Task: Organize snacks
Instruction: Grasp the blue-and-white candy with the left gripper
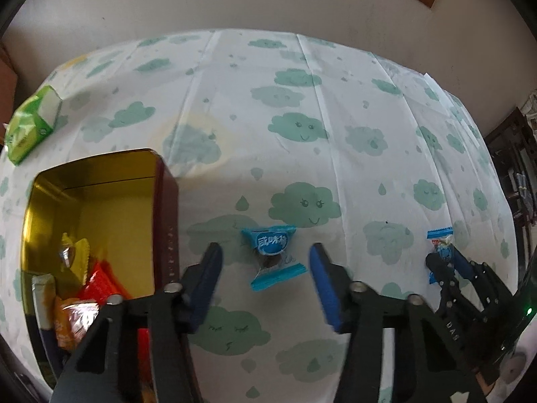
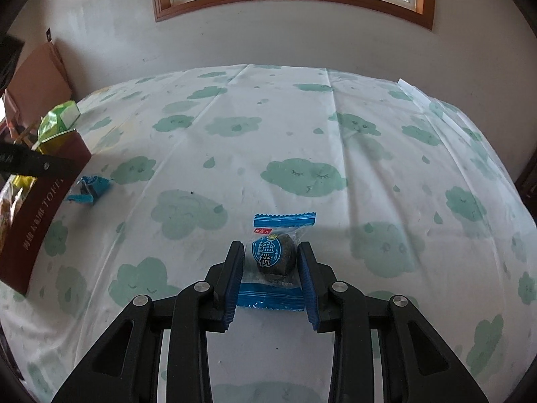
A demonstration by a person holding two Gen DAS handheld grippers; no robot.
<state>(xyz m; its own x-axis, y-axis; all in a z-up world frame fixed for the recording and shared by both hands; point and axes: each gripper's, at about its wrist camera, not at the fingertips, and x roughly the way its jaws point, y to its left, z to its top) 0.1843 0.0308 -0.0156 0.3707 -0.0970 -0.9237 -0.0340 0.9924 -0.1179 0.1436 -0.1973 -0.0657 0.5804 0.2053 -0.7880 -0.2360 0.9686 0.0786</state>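
Between the left claw [image 1: 265, 262]'s parted blue pads lies a blue-wrapped candy [image 1: 273, 256], ungripped, long axis running fore-aft; right claw [image 2: 271, 262] clamps another blue sweet [image 2: 275, 257]; tin [image 1: 167, 201] sits left

The left tongs [image 1: 265, 262] point steeply down, their two blue-padded fingers [image 1: 210, 265] standing apart with a clear gap on each side of the blue-wrapped candy [image 1: 273, 255] lying between them; neither pad touches it. The right tongs [image 2: 271, 262] also tilt downward, their fingers drawn close and the blue pads [image 2: 236, 268] pressing both sides of a dark round snack in a blue-and-clear wrapper [image 2: 275, 258]. In the left wrist view the right tongs [image 1: 444, 262] appear at the far right, closed on that same packet.
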